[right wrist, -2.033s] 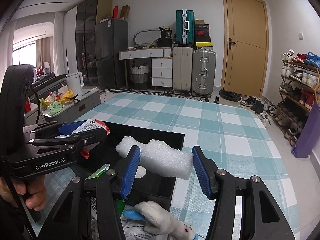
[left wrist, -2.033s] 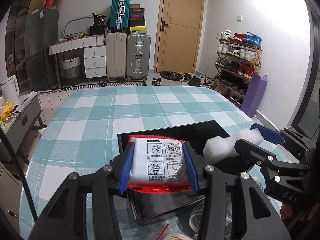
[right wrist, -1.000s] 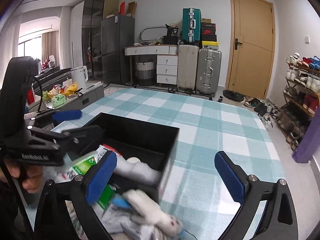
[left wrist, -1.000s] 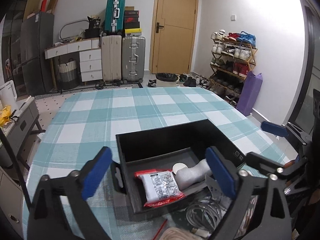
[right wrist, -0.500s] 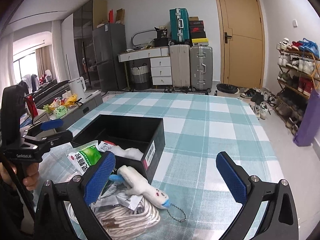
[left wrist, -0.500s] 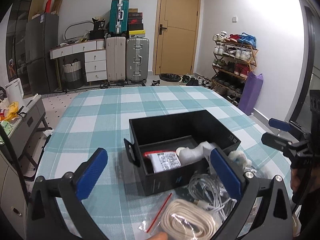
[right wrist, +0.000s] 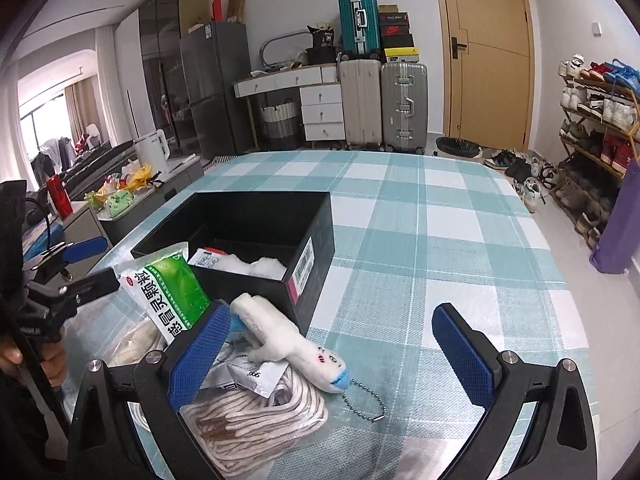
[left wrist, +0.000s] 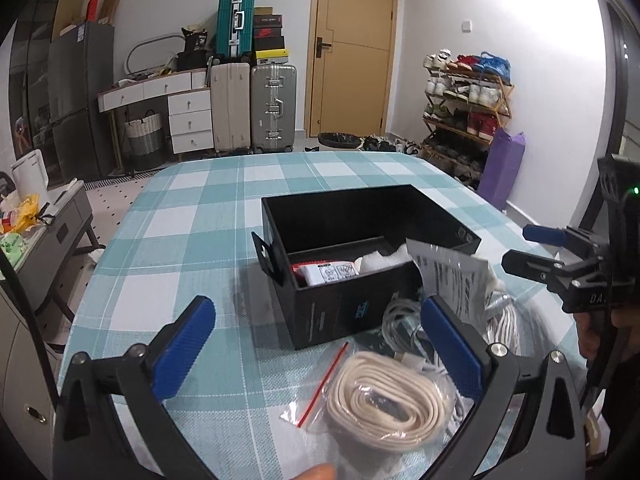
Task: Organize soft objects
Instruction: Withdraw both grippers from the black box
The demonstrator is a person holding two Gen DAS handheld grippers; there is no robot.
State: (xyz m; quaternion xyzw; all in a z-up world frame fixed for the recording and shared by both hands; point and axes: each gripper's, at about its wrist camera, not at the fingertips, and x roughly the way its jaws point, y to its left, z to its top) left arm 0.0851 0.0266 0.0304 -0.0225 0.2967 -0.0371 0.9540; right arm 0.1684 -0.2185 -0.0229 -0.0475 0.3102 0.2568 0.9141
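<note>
Right wrist only: plush toy (right wrist: 288, 344) beside black box (right wrist: 316, 240); both claws (left wrist: 316, 344) (right wrist: 340, 356) released, empty.

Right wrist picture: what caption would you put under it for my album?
Open right hand-held gripper hovering over a white plush toy beside the black box.

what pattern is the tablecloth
Teal and white checks, on the tablecloth; clearest in the right wrist view.
</note>
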